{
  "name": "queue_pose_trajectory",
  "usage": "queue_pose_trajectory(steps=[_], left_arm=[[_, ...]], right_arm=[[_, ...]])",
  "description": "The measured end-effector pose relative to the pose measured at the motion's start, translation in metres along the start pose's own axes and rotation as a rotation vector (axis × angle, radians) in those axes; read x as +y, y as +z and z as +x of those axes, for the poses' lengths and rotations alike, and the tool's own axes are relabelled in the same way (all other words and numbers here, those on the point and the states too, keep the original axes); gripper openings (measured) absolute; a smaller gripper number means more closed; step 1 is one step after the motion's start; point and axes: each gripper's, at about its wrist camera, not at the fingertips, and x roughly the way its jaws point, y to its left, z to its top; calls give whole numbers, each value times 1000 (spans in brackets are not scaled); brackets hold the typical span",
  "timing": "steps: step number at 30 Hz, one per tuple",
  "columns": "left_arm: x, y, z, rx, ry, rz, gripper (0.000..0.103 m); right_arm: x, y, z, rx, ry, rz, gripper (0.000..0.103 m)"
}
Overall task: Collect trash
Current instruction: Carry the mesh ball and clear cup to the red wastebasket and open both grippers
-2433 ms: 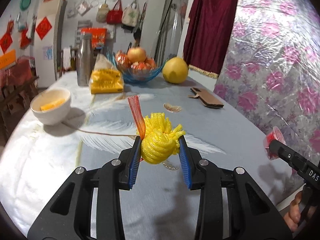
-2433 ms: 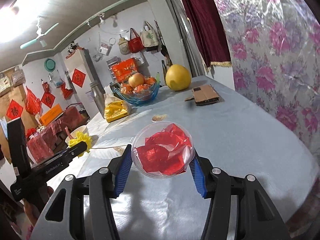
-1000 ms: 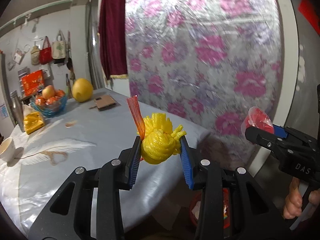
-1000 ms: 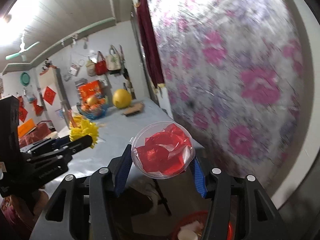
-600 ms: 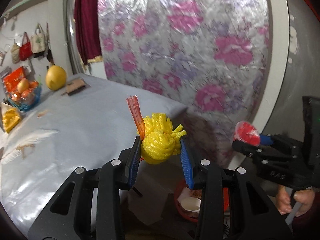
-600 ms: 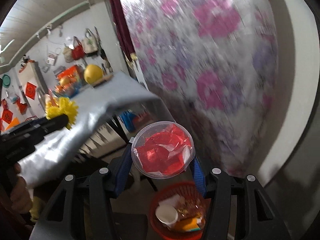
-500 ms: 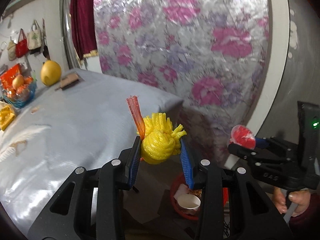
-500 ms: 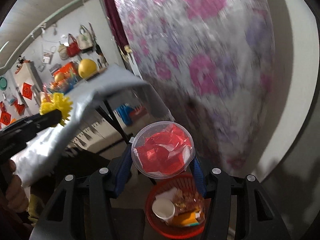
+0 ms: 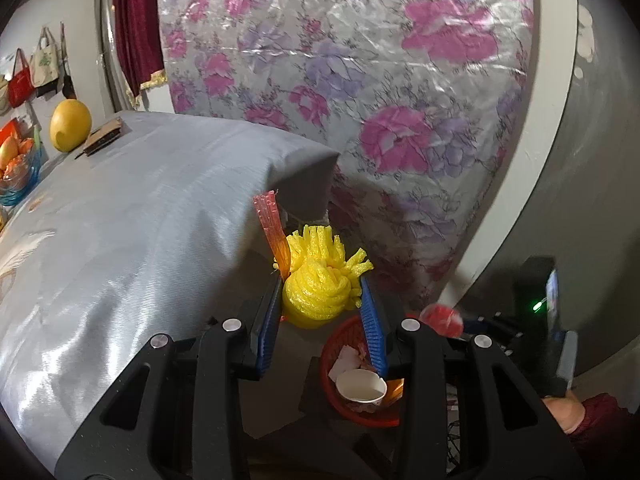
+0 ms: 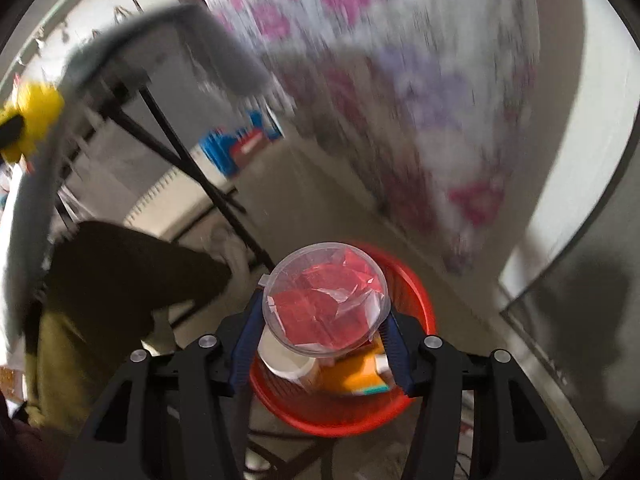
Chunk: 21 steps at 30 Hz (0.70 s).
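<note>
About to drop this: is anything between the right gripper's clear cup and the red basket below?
Nothing shows between them in the right wrist view: the clear cup hangs over the red basket.

A red basket (image 10: 416, 300) apparently stands on the floor (image 10: 304, 200).

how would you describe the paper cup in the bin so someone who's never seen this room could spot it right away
Find the table with the shiny grey cloth; on the floor past its corner stands a red bin. The paper cup lies inside among scraps and an orange packet, and is the only white, round, open-mouthed thing there.
</note>
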Motion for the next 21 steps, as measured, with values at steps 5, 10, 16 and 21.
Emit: queue_pose_trajectory(steps=[5, 10, 16, 21], left_arm=[[-8, -4, 6, 19, -11, 20, 39], [-15, -9, 13, 43, -21, 36, 39], [-18, -13, 19, 67, -32, 40, 39], [-23, -14, 26, 88, -51, 48, 39]], right_arm=[[-7, -22, 31, 86, -26, 1, 55], [-17, -41, 65, 166, -38, 8, 55], [-22, -43, 67, 168, 2, 37, 64], [-29, -13, 26, 47, -28, 41, 67]])
